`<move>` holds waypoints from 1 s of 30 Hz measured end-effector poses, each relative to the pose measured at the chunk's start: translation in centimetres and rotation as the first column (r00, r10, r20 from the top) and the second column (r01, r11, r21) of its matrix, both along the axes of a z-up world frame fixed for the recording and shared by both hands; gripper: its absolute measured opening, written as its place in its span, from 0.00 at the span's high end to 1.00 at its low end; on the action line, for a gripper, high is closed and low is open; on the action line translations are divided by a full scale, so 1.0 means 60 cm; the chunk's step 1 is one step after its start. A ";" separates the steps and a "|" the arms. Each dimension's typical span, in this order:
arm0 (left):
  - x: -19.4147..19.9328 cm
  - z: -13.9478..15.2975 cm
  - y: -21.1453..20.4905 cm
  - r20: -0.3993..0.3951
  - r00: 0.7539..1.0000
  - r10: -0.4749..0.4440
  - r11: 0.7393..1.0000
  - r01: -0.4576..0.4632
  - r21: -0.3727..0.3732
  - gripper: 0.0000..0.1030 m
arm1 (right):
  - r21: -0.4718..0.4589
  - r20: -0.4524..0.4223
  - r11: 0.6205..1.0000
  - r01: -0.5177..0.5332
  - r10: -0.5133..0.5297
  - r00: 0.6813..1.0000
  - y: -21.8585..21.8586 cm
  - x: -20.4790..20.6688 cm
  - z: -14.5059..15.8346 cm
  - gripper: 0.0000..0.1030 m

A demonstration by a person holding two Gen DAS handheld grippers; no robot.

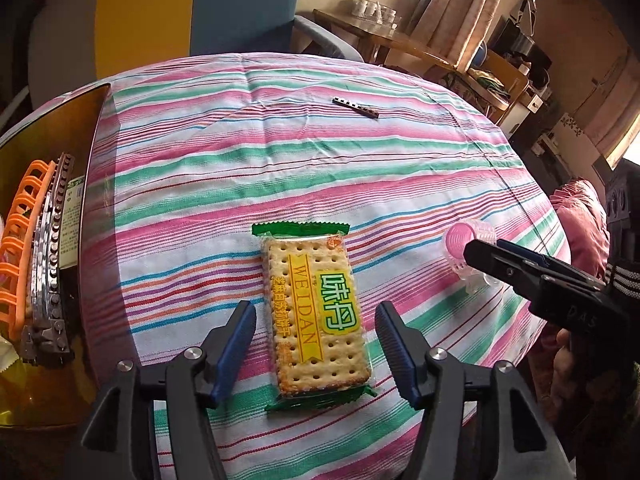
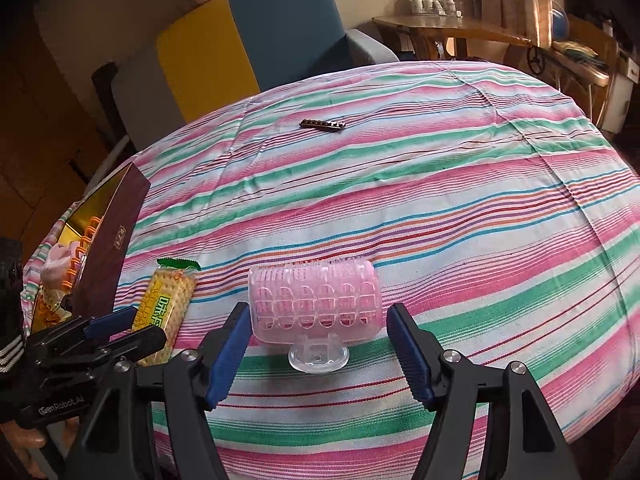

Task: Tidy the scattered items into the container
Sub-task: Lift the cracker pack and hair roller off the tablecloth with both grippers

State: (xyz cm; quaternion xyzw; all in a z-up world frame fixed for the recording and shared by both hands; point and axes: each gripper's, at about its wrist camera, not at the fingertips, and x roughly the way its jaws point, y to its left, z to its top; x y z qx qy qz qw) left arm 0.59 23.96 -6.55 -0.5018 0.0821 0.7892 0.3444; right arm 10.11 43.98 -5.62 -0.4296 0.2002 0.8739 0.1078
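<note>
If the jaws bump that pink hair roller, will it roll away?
Probably not far. The pink hair roller is round, but its clear clip rests flat on the striped cloth, likely braking it. Hollow and slotted, it looks light, so it may skid.

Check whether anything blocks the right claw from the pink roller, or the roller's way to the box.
Nothing lies between the right claw and the roller; its jaws stand open on either side. Toward the box lie the cracker packet and the left claw, so lift over them.

The container [image 1: 48, 240] runs off the left edge, its contents only partly visible.
</note>
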 end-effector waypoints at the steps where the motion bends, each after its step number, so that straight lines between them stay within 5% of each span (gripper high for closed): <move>1: -0.001 0.000 0.004 -0.007 1.000 -0.006 1.000 0.006 -0.003 0.36 | 0.003 -0.002 1.000 0.002 -0.002 1.000 0.003 -0.002 0.003 0.32; 8: -0.009 -0.017 0.026 -0.047 0.999 -0.013 0.998 0.010 -0.067 0.38 | 0.023 -0.015 1.000 0.021 -0.020 1.000 0.024 -0.048 0.025 0.31; 13: -0.014 -0.020 0.023 -0.083 0.997 0.004 0.998 -0.009 -0.068 0.45 | -0.046 -0.051 0.997 0.058 -0.061 0.997 0.037 -0.028 0.024 0.26; 20: -0.007 -0.018 0.001 -0.083 0.996 0.031 0.998 -0.035 -0.045 0.48 | -0.045 -0.045 0.997 0.057 -0.059 0.997 0.017 0.008 -0.004 0.26; 24: 0.001 -0.016 -0.013 -0.059 0.998 0.024 1.000 -0.025 -0.014 0.48 | -0.031 -0.048 0.999 0.010 -0.012 0.999 -0.006 0.006 -0.013 0.35; 30: 0.003 -0.011 -0.018 -0.008 1.000 0.005 0.999 -0.005 0.043 0.38 | -0.048 -0.057 0.998 -0.030 0.028 0.998 -0.030 0.009 -0.012 0.35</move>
